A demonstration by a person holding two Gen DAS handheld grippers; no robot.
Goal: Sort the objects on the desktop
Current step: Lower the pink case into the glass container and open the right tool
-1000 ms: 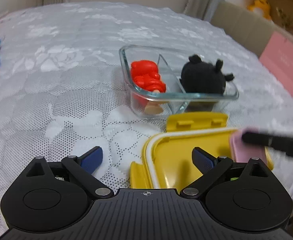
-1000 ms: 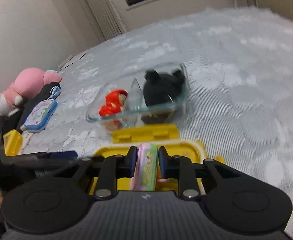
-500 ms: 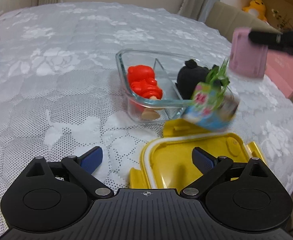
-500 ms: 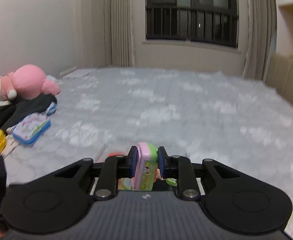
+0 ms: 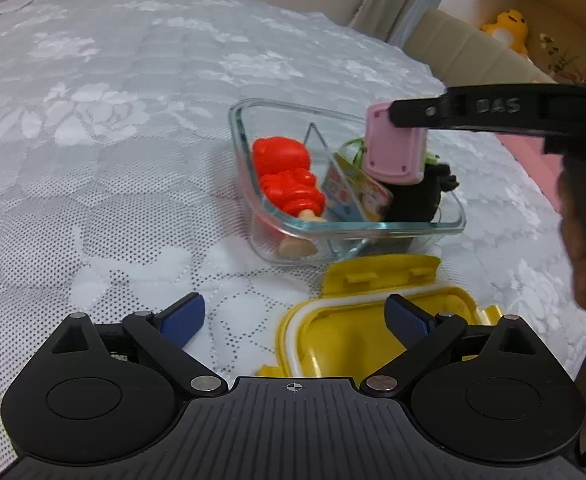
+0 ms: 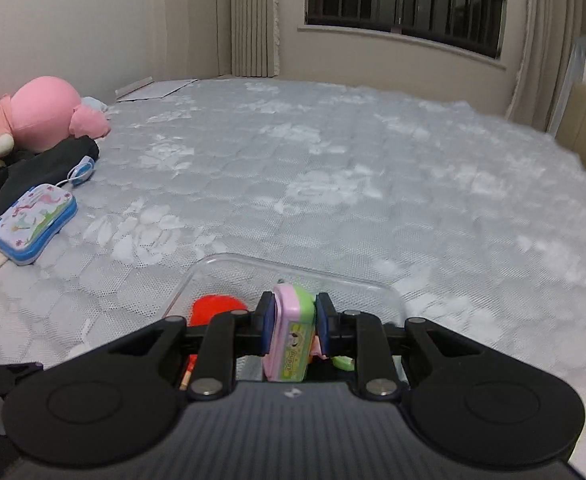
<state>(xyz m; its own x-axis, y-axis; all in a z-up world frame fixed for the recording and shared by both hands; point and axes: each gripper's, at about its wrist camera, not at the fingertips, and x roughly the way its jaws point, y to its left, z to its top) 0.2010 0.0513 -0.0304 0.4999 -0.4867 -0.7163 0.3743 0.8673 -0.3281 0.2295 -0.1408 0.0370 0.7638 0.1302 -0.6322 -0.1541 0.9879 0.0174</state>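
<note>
A glass container (image 5: 249,184) with a divider stands on the quilted cover. Its left half holds a red figure (image 5: 285,176), its right half a black plush (image 5: 417,196). My right gripper (image 5: 397,120) reaches in from the right, shut on a small pink and green toy (image 5: 393,148) held just above the container. A colourful tag (image 5: 357,196) hangs from the toy into the container. In the right wrist view the right gripper (image 6: 291,316) clamps the toy (image 6: 293,336) over the container's rim (image 6: 293,266). My left gripper (image 5: 293,316) is open and holds nothing, beside the yellow lid (image 5: 345,336).
A pink plush (image 6: 45,112), black cloth (image 6: 33,168) and a patterned tin case (image 6: 33,224) lie at the far left of the cover. A person's hand (image 5: 577,240) holds the right gripper. A beige headboard (image 5: 465,52) and a cardboard box (image 5: 541,12) stand beyond the right edge.
The right gripper has lifted the pink toy off the yellow lid and carried it over the glass container, its tag now dangling inside. The left gripper has hardly moved.
</note>
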